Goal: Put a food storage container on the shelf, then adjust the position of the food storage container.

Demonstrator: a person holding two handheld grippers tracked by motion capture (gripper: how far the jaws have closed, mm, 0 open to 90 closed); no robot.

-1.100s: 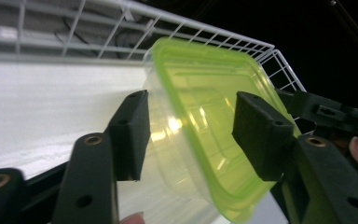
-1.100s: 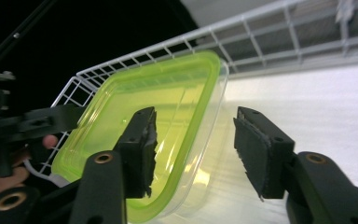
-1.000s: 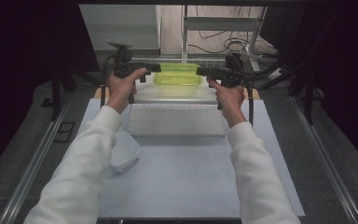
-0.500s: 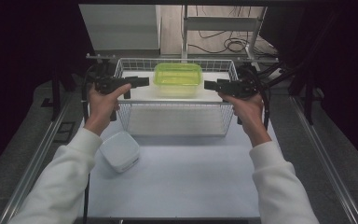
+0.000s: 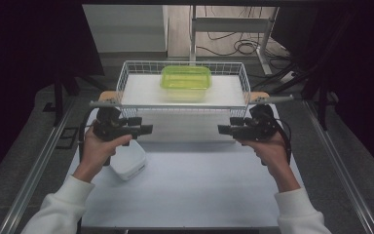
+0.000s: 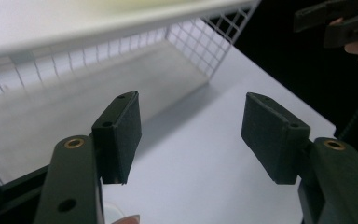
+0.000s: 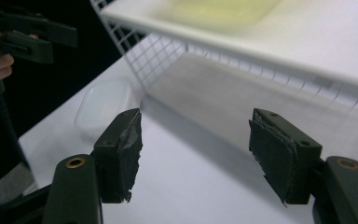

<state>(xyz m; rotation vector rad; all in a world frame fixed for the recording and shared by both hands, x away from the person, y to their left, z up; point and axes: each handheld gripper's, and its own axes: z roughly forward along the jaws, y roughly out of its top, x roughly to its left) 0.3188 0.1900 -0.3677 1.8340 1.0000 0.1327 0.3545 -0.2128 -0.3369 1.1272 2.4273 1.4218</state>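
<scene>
- A white table top [image 5: 190,190] is seen from above, with a white wire-mesh basket [image 5: 182,68] standing along its far edge in the upper middle of the high view.
- A translucent lime-green rectangular plastic container [image 5: 186,78] is seen on the raised white surface of the basket, at the centre of the upper part of the high view, well apart from both grippers.
- The left gripper [image 5: 146,129], a black hand-held tool, is held at the left of centre in the high view, level and pointing toward the middle of the frame, in front of the basket's near wall.
- In the left gripper view its two black jaws are spread wide, with only bare table between the pads [image 6: 121,135]; nothing is pinched.
- The right gripper [image 5: 224,129], likewise black, is held at the right of centre in the high view, pointing inward toward the other one, with a wide gap between the two tips.
- In the right gripper view its jaws are spread just as wide, and nothing is held between them; its jaws have just been opening.
- A clear, rounded rectangular plastic lid [image 5: 129,163] is seen lying on the table at the lower left of the high view, just below the left hand [image 5: 97,146].
- The same lid [image 7: 105,105] appears at the left of the right gripper view, beside the basket's corner.
- White sleeves [image 5: 58,209] are seen entering from the bottom corners.
</scene>
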